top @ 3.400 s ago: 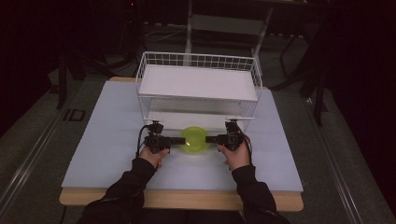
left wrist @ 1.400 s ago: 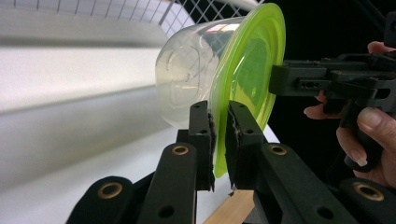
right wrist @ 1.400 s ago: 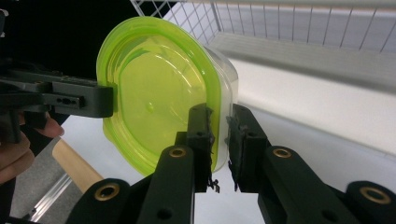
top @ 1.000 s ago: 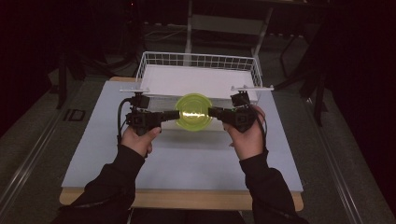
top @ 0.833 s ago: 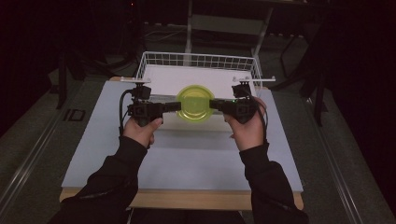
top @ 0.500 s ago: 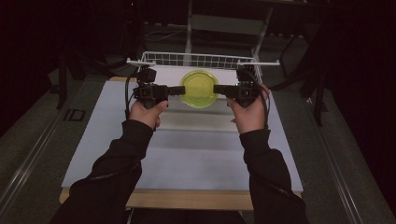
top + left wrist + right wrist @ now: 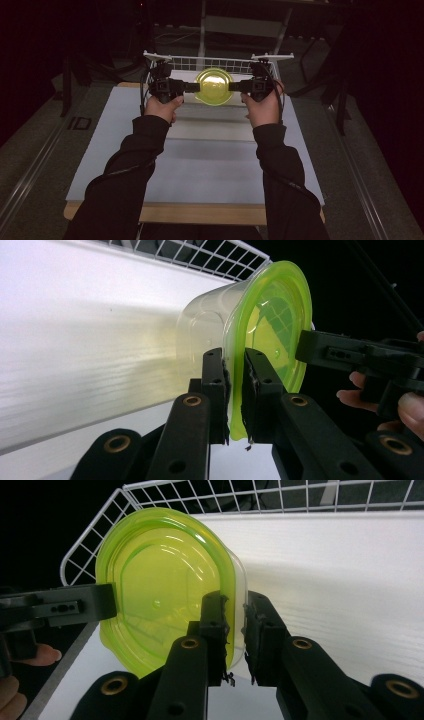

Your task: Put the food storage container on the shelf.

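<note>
A wooden surface [image 7: 200, 212] carries 1 pale grey-white mat [image 7: 210, 165] that covers nearly all of it, leaving a strip of wood along the near edge. At the far end, 1 white wire basket [image 7: 220, 64] stands on the mat.

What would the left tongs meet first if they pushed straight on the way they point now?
The green-lidded container itself: the left tongs already clamp its rim. Beyond it, the right tongs face them from the opposite side. Depth past that is unclear.
</note>
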`<state>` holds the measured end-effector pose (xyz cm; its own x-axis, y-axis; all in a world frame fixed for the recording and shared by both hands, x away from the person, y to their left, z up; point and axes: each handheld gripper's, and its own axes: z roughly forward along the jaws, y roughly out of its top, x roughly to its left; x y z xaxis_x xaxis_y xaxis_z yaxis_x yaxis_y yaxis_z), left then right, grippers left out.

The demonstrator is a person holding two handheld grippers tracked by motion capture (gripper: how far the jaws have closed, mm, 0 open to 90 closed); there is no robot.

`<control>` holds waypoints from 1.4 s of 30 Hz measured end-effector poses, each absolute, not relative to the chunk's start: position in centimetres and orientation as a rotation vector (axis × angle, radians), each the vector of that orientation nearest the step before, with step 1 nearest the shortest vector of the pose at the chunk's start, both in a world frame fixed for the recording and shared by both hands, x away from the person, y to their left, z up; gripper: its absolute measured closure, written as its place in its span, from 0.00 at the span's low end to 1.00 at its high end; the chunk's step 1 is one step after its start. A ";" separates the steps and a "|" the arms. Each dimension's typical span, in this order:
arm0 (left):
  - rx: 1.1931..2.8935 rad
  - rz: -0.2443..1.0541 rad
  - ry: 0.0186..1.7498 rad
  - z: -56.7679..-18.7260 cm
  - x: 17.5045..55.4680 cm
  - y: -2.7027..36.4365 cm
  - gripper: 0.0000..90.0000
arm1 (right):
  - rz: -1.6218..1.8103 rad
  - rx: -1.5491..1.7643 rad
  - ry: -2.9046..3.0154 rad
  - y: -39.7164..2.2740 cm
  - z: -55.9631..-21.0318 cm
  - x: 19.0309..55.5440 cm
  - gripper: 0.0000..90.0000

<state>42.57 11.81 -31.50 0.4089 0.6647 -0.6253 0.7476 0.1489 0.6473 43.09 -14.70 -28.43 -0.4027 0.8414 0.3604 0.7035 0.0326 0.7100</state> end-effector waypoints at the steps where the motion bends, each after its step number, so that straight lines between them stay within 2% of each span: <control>1: 1.555 -0.093 1.295 -31.5 42.6 11.8 0.92 | 1.309 1.619 2.138 -14.7 -28.4 43.1 0.88; 17: 1.541 -0.099 1.349 -32.0 44.1 12.1 0.89 | 1.271 1.673 2.161 -14.1 -28.9 44.9 0.86; 18: 1.534 -0.103 1.343 -32.0 44.3 12.1 0.88 | 1.286 1.675 2.162 -14.1 -28.9 45.0 0.82; 21: 1.525 -0.103 1.343 -31.9 44.7 11.9 0.84 | 1.300 1.678 2.166 -14.1 -28.9 45.4 0.78; 24: 1.537 -0.102 1.343 -32.1 45.1 11.6 0.80 | 1.309 1.679 2.163 -14.2 -29.1 45.7 0.78; 33: 1.537 0.000 1.317 -32.0 45.4 11.8 0.65 | 1.332 1.658 2.143 -14.6 -29.2 46.3 0.66; 35: 1.523 0.026 1.297 -31.9 45.2 12.1 0.61 | 1.357 1.608 2.146 -14.6 -29.1 46.1 0.61; 40: 1.497 0.093 1.262 -31.4 43.9 13.5 0.59 | 1.346 1.510 2.144 -14.1 -28.1 44.7 0.57; 42: 1.490 0.101 1.246 -31.3 43.3 14.0 0.54 | 1.344 1.460 2.141 -14.0 -27.8 43.9 0.57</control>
<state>43.31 14.00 -31.29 0.4357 0.7186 -0.5421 0.6223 0.1947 0.7582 43.89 -13.99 -27.75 -0.4814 0.8259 0.2933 0.6233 0.0873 0.7771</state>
